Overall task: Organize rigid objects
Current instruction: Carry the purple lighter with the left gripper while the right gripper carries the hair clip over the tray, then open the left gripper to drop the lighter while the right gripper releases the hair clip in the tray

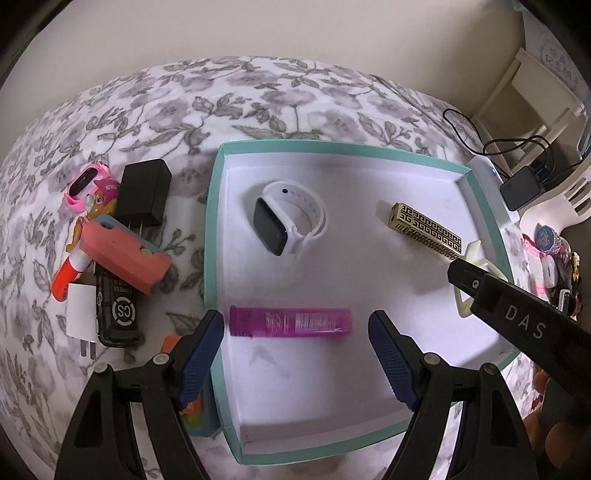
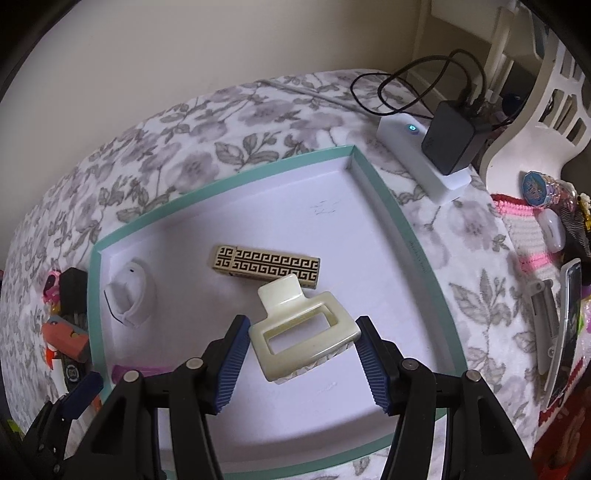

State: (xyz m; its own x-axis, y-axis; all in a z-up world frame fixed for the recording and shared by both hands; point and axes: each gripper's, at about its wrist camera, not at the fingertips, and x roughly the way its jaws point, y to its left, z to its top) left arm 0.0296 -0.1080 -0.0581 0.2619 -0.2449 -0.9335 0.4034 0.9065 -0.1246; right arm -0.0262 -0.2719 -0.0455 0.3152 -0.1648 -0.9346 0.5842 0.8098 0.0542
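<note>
Ahead of me: plain beige wall (image 1: 295, 29), no window in view. Below it, bed under floral blanket (image 1: 229, 92), grey-purple blossoms and leaves on white. At my right, past bed edge: cream wooden furniture frame (image 1: 535, 99), white slotted plastic chair back (image 2: 532, 122). Light soft, even; shadows faint.

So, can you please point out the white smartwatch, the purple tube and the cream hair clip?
white smartwatch (image 1: 271, 230), left wrist view, on its dark screen.
purple tube (image 1: 291, 321), left wrist view, on the label at mid-length.
cream hair clip (image 2: 295, 345), right wrist view, on the frame's near bar.
</note>
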